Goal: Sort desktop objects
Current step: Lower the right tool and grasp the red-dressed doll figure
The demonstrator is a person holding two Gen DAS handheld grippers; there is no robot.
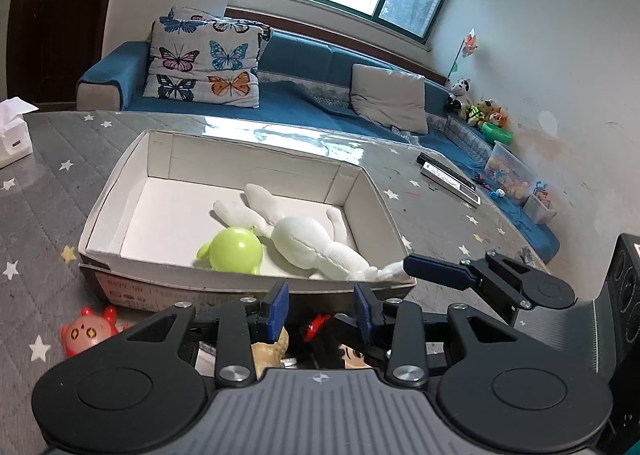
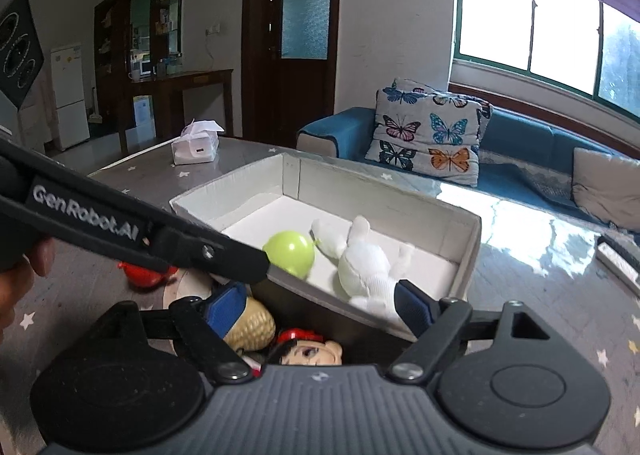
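Observation:
A white cardboard box [image 1: 120,183] [image 2: 472,239] on the grey star-patterned table holds a white plush rabbit [image 1: 308,243] [image 2: 364,259] and a lime-green round toy [image 1: 236,249] [image 2: 290,251]. My left gripper [image 1: 320,307] is open, just in front of the box's near wall, above a beige figurine [image 1: 276,347] [image 2: 252,323] and a dark-haired doll head [image 1: 352,357] [image 2: 312,351]. My right gripper [image 2: 316,305] is open over the same toys; its blue fingertip [image 1: 428,269] lies by the rabbit's limb at the box's corner.
A pink-red toy [image 1: 86,331] [image 2: 144,275] lies left of the box. A tissue box [image 1: 14,135] [image 2: 196,147] stands far left. A remote-like bar [image 1: 448,179] lies at the table's right. A blue sofa [image 1: 304,95] runs behind.

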